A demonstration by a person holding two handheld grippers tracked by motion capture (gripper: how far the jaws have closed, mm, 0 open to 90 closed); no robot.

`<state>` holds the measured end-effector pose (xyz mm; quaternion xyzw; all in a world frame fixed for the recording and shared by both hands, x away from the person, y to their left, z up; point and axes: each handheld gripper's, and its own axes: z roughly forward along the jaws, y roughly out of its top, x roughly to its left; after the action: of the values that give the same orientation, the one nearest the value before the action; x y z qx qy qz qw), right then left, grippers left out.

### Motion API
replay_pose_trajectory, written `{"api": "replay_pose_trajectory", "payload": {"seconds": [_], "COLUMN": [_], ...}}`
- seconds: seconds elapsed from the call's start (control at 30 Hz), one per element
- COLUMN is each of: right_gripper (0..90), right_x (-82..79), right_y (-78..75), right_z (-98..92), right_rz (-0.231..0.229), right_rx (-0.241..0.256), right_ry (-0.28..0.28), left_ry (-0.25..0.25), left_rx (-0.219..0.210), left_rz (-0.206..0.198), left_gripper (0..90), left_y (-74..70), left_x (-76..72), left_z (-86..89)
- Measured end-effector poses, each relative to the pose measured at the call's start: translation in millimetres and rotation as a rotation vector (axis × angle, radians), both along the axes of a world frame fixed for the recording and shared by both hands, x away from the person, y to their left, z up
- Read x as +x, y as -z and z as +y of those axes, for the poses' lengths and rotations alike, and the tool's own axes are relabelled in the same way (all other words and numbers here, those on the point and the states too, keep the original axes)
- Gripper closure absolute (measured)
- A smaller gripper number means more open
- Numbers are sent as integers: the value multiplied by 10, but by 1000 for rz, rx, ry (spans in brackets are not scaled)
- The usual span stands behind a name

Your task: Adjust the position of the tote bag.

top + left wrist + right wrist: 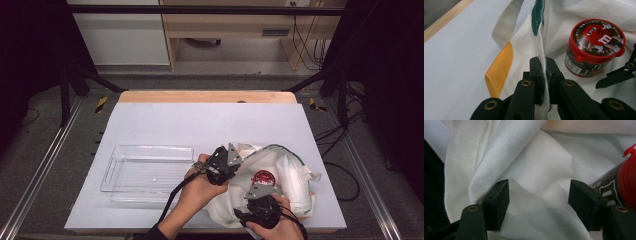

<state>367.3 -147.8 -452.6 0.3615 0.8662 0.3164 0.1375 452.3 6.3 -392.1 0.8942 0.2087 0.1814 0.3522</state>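
Observation:
A white cloth bag (286,172) with a green-trimmed rim and a yellow patch (499,72) lies at the table's front right. My left gripper (223,162) is shut on the bag's rim edge (544,65), holding it up. A round candy tub with a red lid (596,41) stands on the bag's cloth just right of that edge, also seen from above as the tub (263,178). My right gripper (537,202) stands open over folds of white cloth (534,165), with the tub's dark side (609,187) touching or just beside its right pad. Nothing sits between its pads.
A clear plastic tray (116,170) sits at the front left of the white table cover (200,125). The table's wooden far edge (205,96) runs across the back. Black frame posts and cables flank both sides.

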Motion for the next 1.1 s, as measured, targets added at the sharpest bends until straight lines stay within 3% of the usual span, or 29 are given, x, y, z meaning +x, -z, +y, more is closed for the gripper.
{"api": "replay_pose_trajectory", "payload": {"seconds": [0.07,0.1,0.13,0.3,0.47,0.57,0.63,0.77,0.9,1.1], "right_gripper": [341,352,388,476,452,463,518,781,873,884], "right_x": [-5,-19,-36,-176,-298,-269,-219,-152,-194,-231], "right_y": [-28,-70,-124,-334,-278,-210,-158,-106,-160,-237], "right_z": [-27,-47,-74,-122,-15,44,82,128,138,101], "right_rz": [2,-3,-19,-39,-19,-5,21,39,-21,-42], "right_rx": [8,21,31,56,59,35,18,17,8,31], "right_ry": [-3,-3,-5,-73,-156,-153,-149,-184,-179,-187], "left_ry": [-3,8,5,3,0,-1,-6,-28,-57,-66], "left_rx": [-16,7,-3,5,16,17,8,-13,-29,-32], "left_rz": [1,-2,-3,-1,1,4,2,-18,-35,-46], "left_gripper": [864,864,864,864,868,870,872,876,879,879], "left_y": [12,2,8,0,-20,-27,-42,-91,-136,-209], "left_x": [-5,1,0,12,38,40,44,78,144,189], "left_z": [-8,4,0,-5,-16,-20,-13,31,77,76]}}
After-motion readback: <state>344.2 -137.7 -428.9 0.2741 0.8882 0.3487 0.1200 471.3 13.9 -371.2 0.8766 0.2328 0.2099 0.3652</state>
